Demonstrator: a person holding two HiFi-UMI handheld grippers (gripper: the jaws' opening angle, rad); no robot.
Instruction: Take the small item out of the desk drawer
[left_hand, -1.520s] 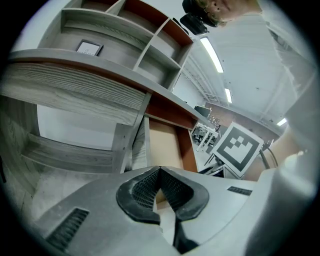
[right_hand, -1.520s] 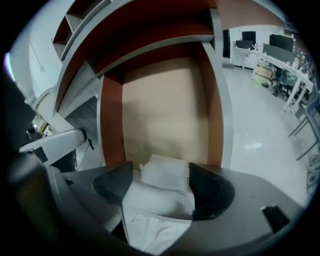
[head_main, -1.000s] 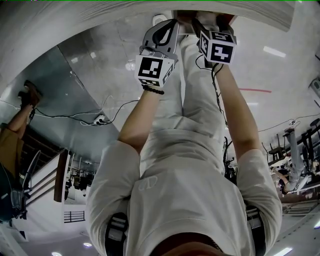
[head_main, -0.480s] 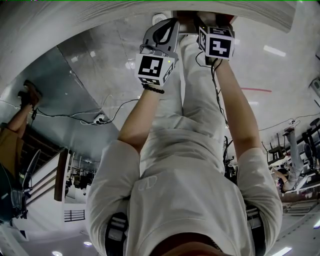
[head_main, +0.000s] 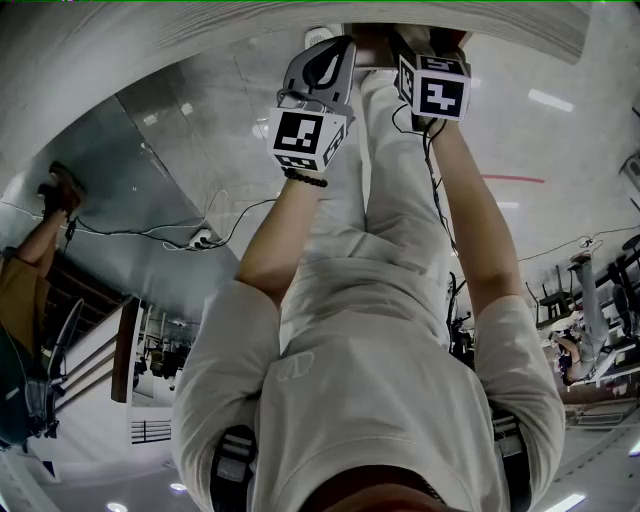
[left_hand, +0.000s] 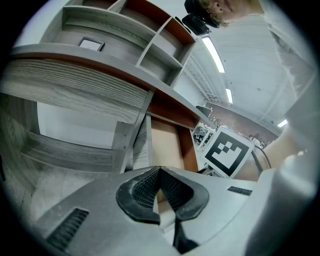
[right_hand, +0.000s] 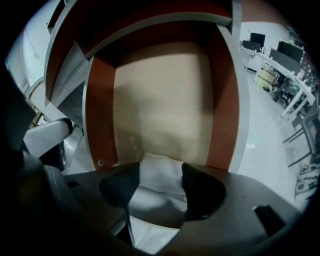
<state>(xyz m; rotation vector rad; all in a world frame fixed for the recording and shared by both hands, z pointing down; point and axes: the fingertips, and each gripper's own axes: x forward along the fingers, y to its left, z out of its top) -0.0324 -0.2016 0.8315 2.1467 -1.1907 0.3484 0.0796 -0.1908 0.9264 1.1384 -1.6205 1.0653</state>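
The drawer (right_hand: 97, 115) stands pulled out from under the front edge of the surface (left_hand: 75, 85). Its red-brown side walls frame a tan bottom that runs open towards the shadowed back. The white item (right_hand: 162, 182) lies at the near edge of that bottom, about midway between the two side walls.

The right hand-held gripper (right_hand: 161, 170) points steeply down into the drawer. Its jaws have just been closing and now stand fairly narrow, with the pads (right_hand: 200, 187) against the item's two sides.

The left hand-held gripper (left_hand: 159, 172) sits just beside the drawer's left wall with its jaw tips together. A pale strip shows in the gap behind them, and I cannot tell what it is.

Against the earlier head views, both grippers keep their places at the drawer. A shelf unit (left_hand: 125, 30) rises from the surface.
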